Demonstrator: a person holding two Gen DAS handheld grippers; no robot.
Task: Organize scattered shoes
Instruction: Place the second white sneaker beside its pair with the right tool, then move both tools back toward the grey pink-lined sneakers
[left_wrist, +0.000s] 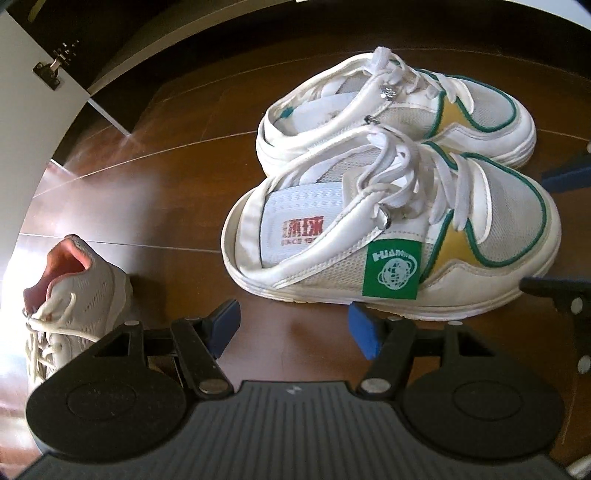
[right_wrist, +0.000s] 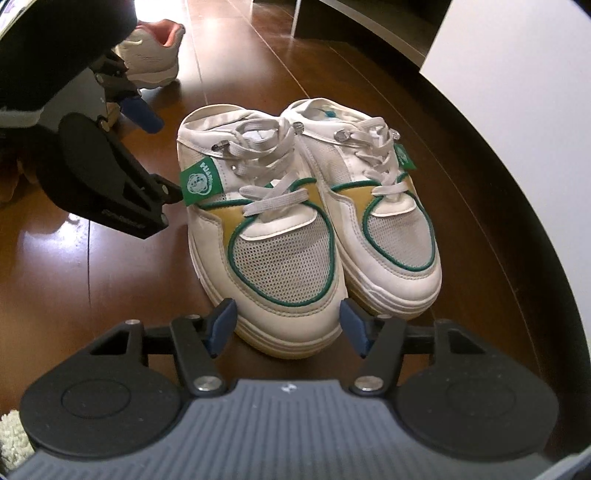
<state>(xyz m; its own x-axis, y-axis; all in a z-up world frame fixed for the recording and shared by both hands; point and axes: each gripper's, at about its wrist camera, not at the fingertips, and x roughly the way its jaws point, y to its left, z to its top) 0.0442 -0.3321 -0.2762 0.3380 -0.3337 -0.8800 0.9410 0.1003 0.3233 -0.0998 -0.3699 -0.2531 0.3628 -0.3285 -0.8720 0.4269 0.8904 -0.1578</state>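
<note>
Shoes paired on the floor, both grippers beside them.

Slip-on pair (right_wrist: 310, 221) stands side by side, touching, on the wooden floor (right_wrist: 110, 280). Right gripper (right_wrist: 286, 326) is spread around the nearer toe, its pads seemingly not pressing; the left gripper (left_wrist: 293, 328) is spread, empty, beside the pair. Best to nudge squarely and keep the toes level. Cabinet (left_wrist: 44, 92) behind shows nothing inside; a pink-lined sneaker (left_wrist: 74, 295) waits apart.
</note>
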